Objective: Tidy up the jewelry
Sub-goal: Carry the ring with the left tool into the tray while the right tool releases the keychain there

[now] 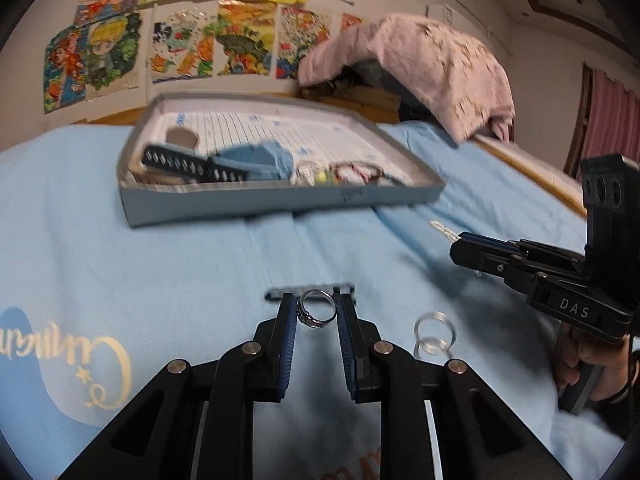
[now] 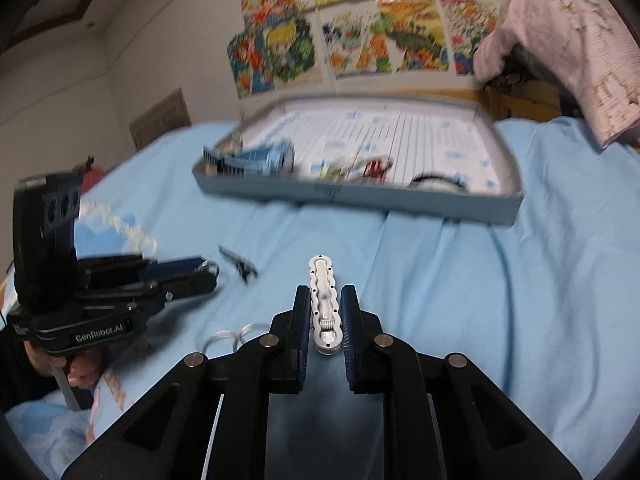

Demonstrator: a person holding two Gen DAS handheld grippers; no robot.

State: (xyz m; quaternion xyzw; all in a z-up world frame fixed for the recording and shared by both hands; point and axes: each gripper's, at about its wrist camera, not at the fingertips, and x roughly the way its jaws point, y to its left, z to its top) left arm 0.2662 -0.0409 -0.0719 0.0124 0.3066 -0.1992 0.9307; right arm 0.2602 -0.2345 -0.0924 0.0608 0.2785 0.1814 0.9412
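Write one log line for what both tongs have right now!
left tongs: shut on ring | right tongs: shut on white clip | box: on blue sheet | clear rings: on sheet

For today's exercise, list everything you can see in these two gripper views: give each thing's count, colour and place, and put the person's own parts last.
Ring: one, silver, between the left gripper's pads.
Hair clip: one, white, between the right gripper's pads.
Clear rings: two, transparent, on the sheet right of the left gripper.
Dark clip: one, black, on the sheet beyond the left gripper.
Tray: one, grey-blue, on the bed ahead, holding blurred small items.
Sheet: one, light blue, covering the bed.
Posters: several, multicoloured, on the wall.
Garment: one, pink, draped at the bed's far end.
Curtain: one, pink, far right.
Left gripper: black, blue pads.
Right gripper: black, blue pads.
Hand: one, on the right gripper's handle.
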